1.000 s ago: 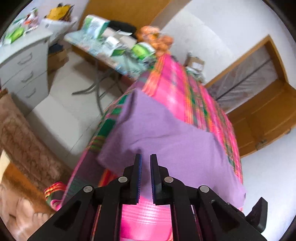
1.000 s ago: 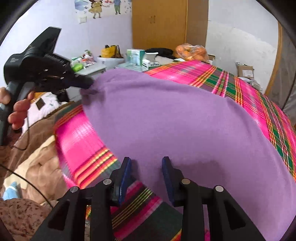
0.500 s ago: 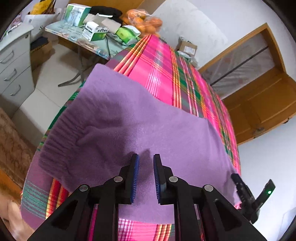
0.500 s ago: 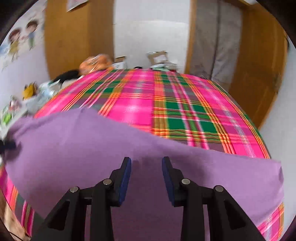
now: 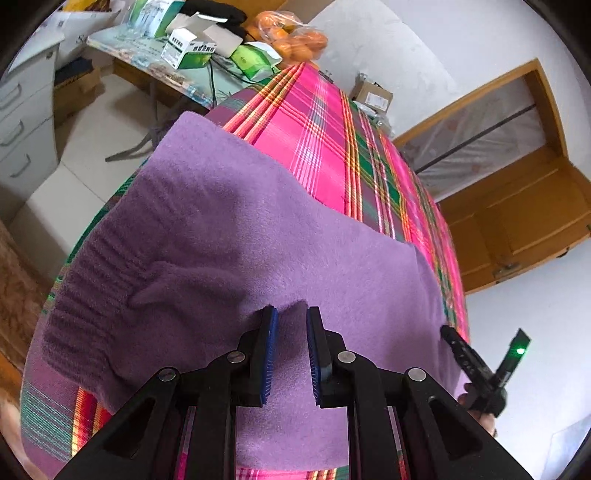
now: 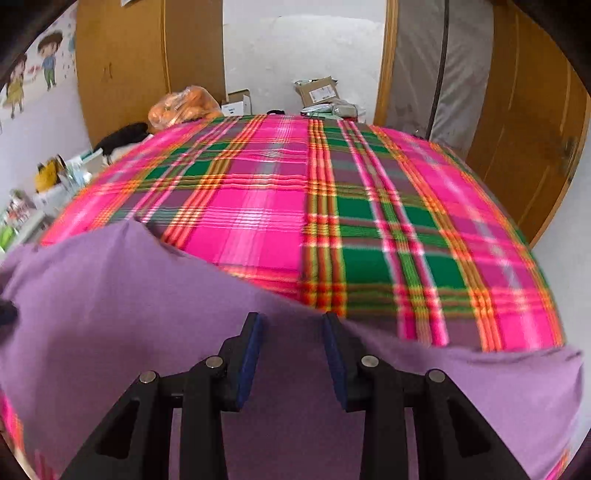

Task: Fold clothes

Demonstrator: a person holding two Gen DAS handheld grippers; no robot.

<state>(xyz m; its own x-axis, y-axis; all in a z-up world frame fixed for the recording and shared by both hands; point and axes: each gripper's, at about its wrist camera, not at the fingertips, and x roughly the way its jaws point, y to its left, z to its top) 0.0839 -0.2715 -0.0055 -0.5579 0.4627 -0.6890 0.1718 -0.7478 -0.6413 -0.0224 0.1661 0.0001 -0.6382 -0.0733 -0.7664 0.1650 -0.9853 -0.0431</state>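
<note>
A purple knit sweater [image 5: 258, 240] lies spread on the near part of a bed with a pink and green plaid cover [image 5: 325, 147]; its ribbed hem is at the left. My left gripper [image 5: 291, 314] hovers just over the sweater, jaws slightly apart, with a small ridge of fabric at the tips but nothing pinched. In the right wrist view the sweater [image 6: 110, 295] fills the lower part of the picture on the plaid cover [image 6: 277, 214]. My right gripper [image 6: 291, 321] stands open above the sweater's far edge. The right gripper [image 5: 480, 369] also shows in the left wrist view, at the sweater's right end.
A table [image 5: 147, 48] with boxes stands left of the bed, with a bag of oranges [image 5: 295, 33] by it. Grey drawers [image 5: 22, 122] are at far left. Cardboard parcels [image 6: 319, 92] sit beyond the bed. Wooden doors [image 6: 528, 129] close the right side.
My left gripper has let the sweater's corner go, its jaws parting a little, and sunk over the spread sweater. The right gripper has swung right across the sweater and rolled.
</note>
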